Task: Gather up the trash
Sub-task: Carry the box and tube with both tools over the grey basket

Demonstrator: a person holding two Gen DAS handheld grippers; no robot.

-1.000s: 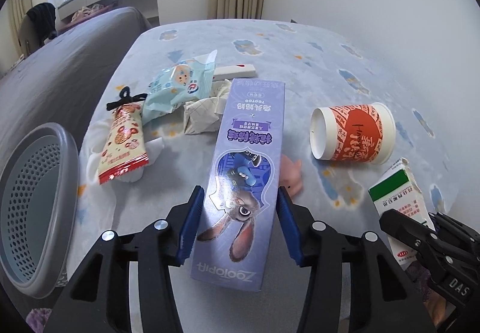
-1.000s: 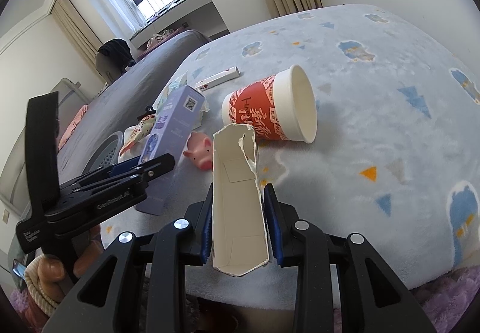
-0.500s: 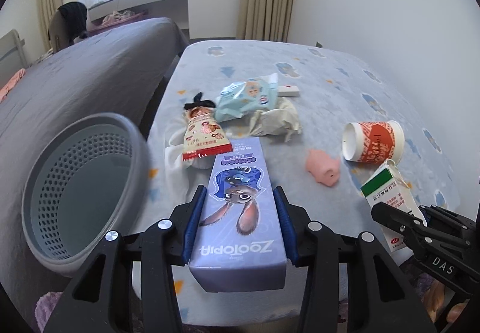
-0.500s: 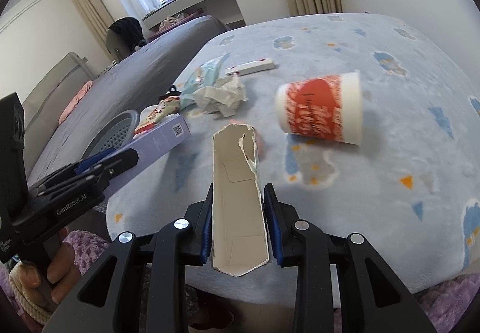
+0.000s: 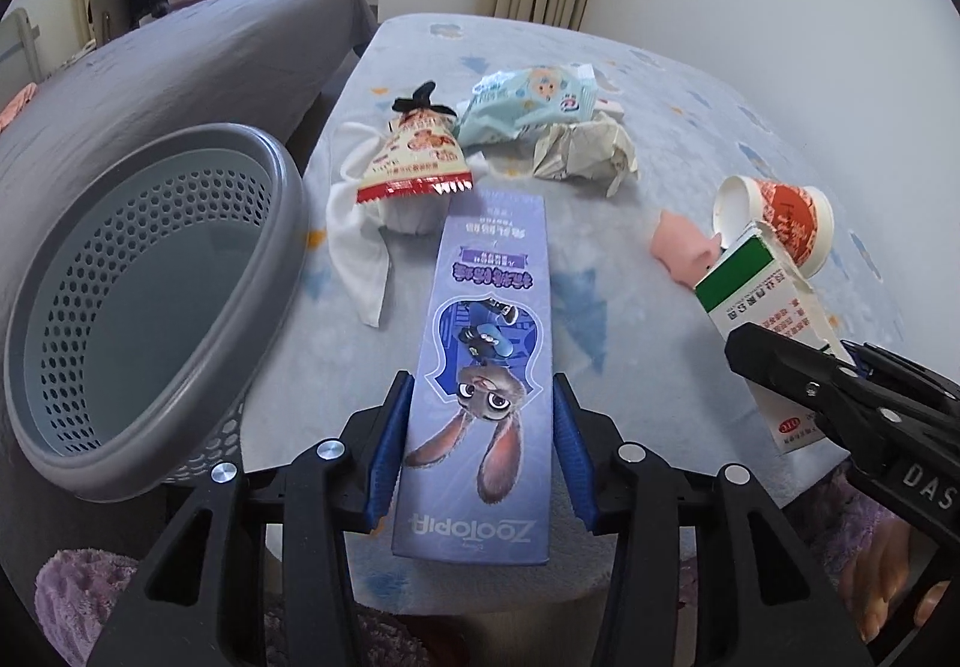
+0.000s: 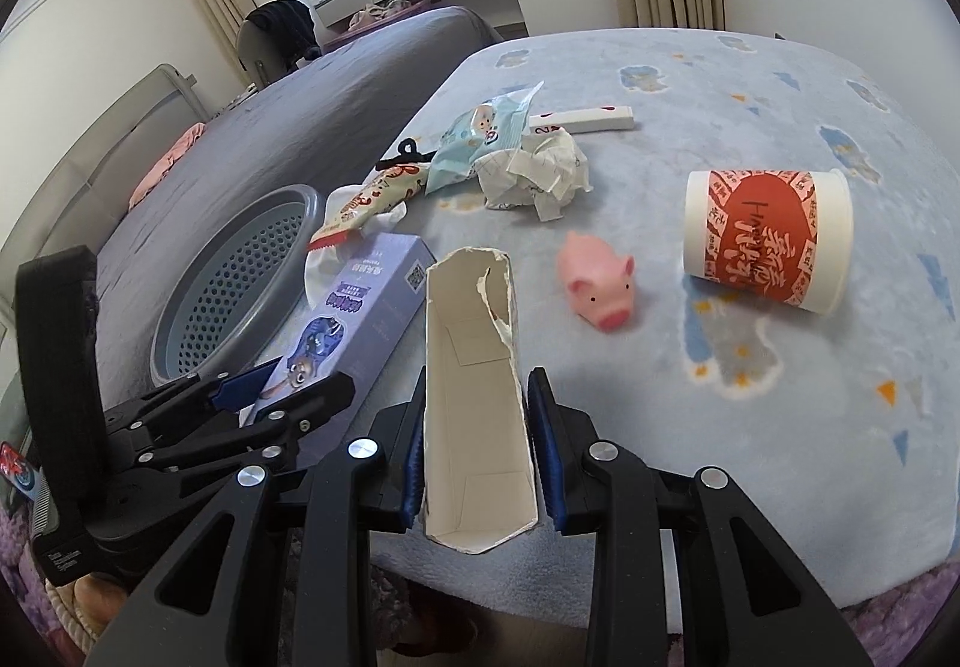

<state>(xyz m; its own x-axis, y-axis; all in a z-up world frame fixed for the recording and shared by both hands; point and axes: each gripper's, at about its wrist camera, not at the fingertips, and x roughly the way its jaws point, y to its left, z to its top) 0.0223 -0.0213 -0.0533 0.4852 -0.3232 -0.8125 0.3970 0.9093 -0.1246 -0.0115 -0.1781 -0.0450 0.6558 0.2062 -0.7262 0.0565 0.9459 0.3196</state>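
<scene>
My left gripper [image 5: 483, 415] is shut on a long purple Zootopia box [image 5: 486, 343], held above the table's near edge; the box also shows in the right wrist view [image 6: 354, 313]. My right gripper [image 6: 477, 427] is shut on a torn white medicine carton [image 6: 471, 397], which has a green end in the left wrist view [image 5: 762, 307]. A grey perforated basket [image 5: 180, 427] stands left of the table, also in the right wrist view [image 6: 240, 283].
On the blue patterned table lie a red paper cup [image 6: 768, 241], a pink toy pig [image 6: 597, 289], crumpled paper [image 6: 534, 175], a light blue wrapper [image 6: 480, 132], a red snack packet [image 5: 414, 156], a white cloth [image 5: 360, 247] and a small white box [image 6: 582, 117]. A grey bed [image 5: 180, 54] is at left.
Both grippers have drawn back toward the table's near edge with their boxes. The left view has swung left, so the basket looms larger and closer.
</scene>
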